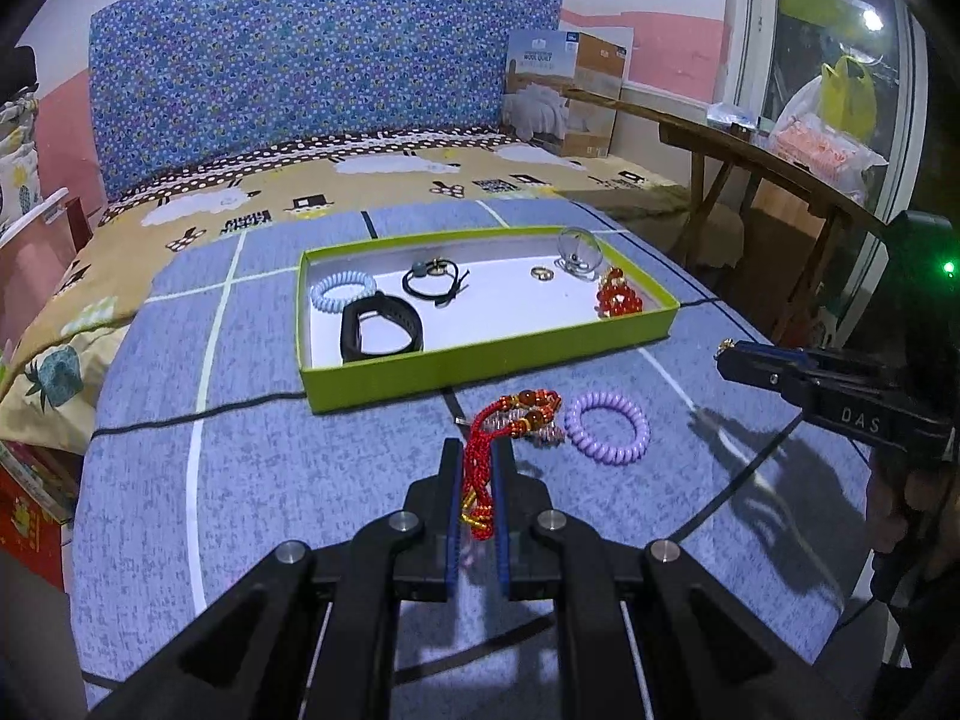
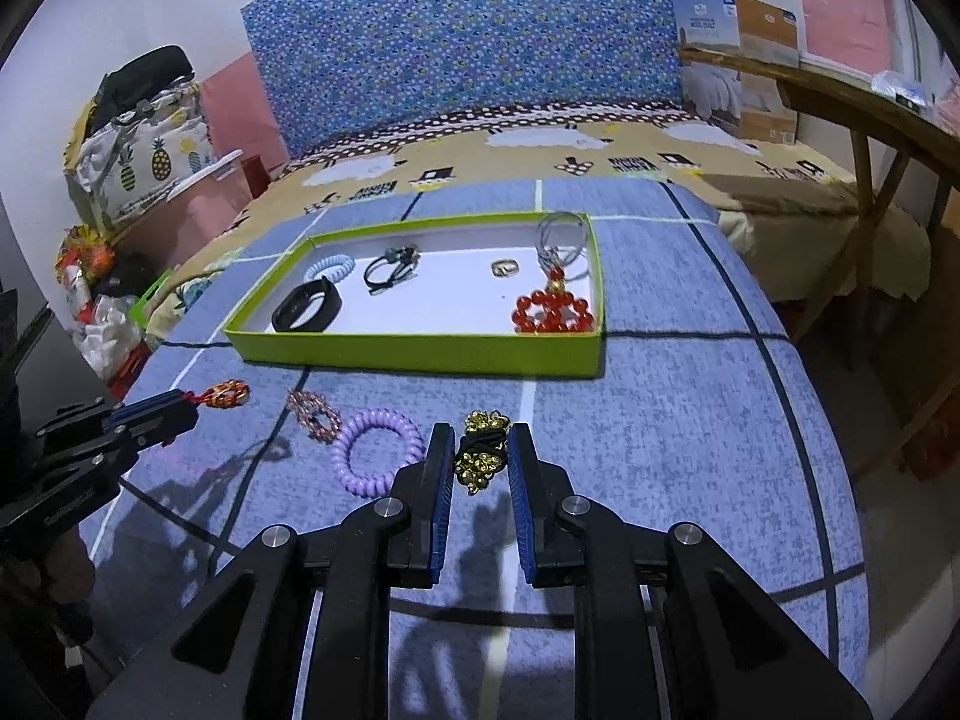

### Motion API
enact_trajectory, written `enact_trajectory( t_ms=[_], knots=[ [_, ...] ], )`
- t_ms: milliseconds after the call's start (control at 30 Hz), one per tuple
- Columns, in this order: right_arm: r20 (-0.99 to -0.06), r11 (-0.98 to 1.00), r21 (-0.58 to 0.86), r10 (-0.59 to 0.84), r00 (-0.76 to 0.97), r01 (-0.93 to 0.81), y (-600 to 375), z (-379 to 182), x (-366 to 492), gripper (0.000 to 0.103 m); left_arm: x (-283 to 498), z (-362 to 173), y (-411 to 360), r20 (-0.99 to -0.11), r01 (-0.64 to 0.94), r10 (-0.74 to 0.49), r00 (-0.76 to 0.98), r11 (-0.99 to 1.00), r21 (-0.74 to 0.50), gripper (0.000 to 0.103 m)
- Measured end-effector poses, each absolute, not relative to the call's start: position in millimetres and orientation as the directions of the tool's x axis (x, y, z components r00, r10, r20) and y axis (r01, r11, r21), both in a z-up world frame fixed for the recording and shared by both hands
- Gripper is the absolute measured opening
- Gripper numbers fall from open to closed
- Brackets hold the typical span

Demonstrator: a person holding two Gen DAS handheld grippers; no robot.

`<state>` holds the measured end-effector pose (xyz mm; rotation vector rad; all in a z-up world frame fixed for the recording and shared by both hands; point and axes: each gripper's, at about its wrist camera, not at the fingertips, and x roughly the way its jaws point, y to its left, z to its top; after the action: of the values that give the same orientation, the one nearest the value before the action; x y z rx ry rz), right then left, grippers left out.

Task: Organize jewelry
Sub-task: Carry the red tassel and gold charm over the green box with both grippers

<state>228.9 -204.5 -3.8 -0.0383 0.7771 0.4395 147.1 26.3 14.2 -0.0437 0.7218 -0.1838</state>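
Note:
A green tray (image 1: 480, 363) (image 2: 420, 354) on the blue bedspread holds a black band (image 1: 378, 330), a light blue coil tie (image 1: 342, 291), a black tie (image 1: 429, 279), a ring (image 1: 541, 273), a clear bracelet (image 1: 577, 252) and red beads (image 1: 618, 297). My left gripper (image 1: 478, 450) is shut on a red cord bracelet (image 1: 480, 468), lifted above the bed; it also shows in the right wrist view (image 2: 225, 394). My right gripper (image 2: 480, 438) is shut on a black and gold bell bracelet (image 2: 480, 450). A purple coil tie (image 1: 607, 427) (image 2: 377, 450) and a pink bead bracelet (image 2: 313, 412) lie between them.
A blue patterned headboard (image 1: 312, 72) stands behind the bed. A wooden bench (image 1: 750, 150) with bags runs along the right by a window. Boxes and bags (image 2: 132, 138) sit at the left of the bed.

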Motion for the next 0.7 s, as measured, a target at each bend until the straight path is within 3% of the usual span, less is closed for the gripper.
enact_trajectory(
  t_ms=[700],
  knots=[
    [-0.671,0.88,0.113,0.41,0.618,-0.461,-176.5,6.2,283.7,0.018,213.5,25.8,27.7,-0.641,0.15,-0.176,0.747,0.984,-0.094,0.009]
  ],
)
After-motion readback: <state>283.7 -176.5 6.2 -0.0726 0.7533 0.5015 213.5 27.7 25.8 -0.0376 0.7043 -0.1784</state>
